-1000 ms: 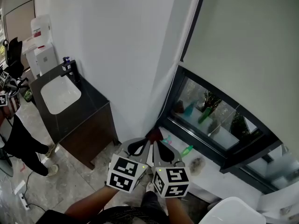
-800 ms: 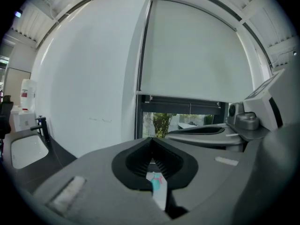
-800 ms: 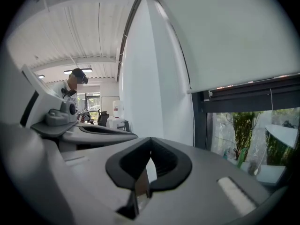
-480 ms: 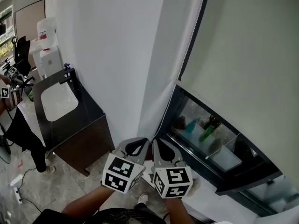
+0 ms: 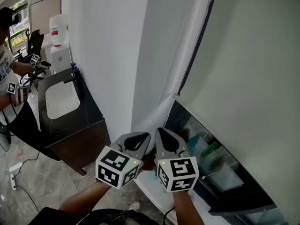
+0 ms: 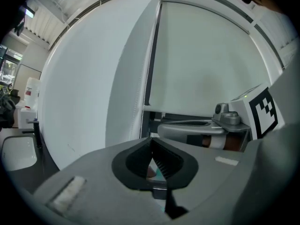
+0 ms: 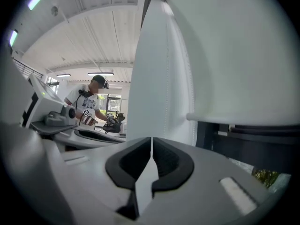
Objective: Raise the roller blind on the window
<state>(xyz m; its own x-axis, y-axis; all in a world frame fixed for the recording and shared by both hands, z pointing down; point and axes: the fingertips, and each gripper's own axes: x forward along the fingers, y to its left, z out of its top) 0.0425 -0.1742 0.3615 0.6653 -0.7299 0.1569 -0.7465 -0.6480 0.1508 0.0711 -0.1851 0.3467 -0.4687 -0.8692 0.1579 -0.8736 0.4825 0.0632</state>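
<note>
Both claws are together and empty. The left claw (image 6: 151, 143) has its pads meeting at the tips with nothing between them, and the right claw (image 7: 151, 142) is the same. They sit side by side, near each other but apart, both pointing roughly level at the wall corner by the window.

The roller blind (image 5: 243, 69) is ahead of both claws, up and to their right. It's mostly lowered, and neither claw touches it. Its bottom bar (image 7: 243, 116) crosses just above the right claw's line of sight.

The window (image 5: 206, 149) shows as a strip of glass in a dark frame under the bar, ahead-right of the right claw. What's behind the glass is blurry.

The bead chain (image 6: 142, 116) hangs down the blind's left edge, straight ahead of the left claw and clear of it.

White wall (image 5: 108, 55) is ahead-left of the left claw. Further left and lower there's a dark cabinet with a white basin (image 5: 58, 97).

A person (image 7: 91, 100) holding their own marked grippers stands far left, well apart.
</note>
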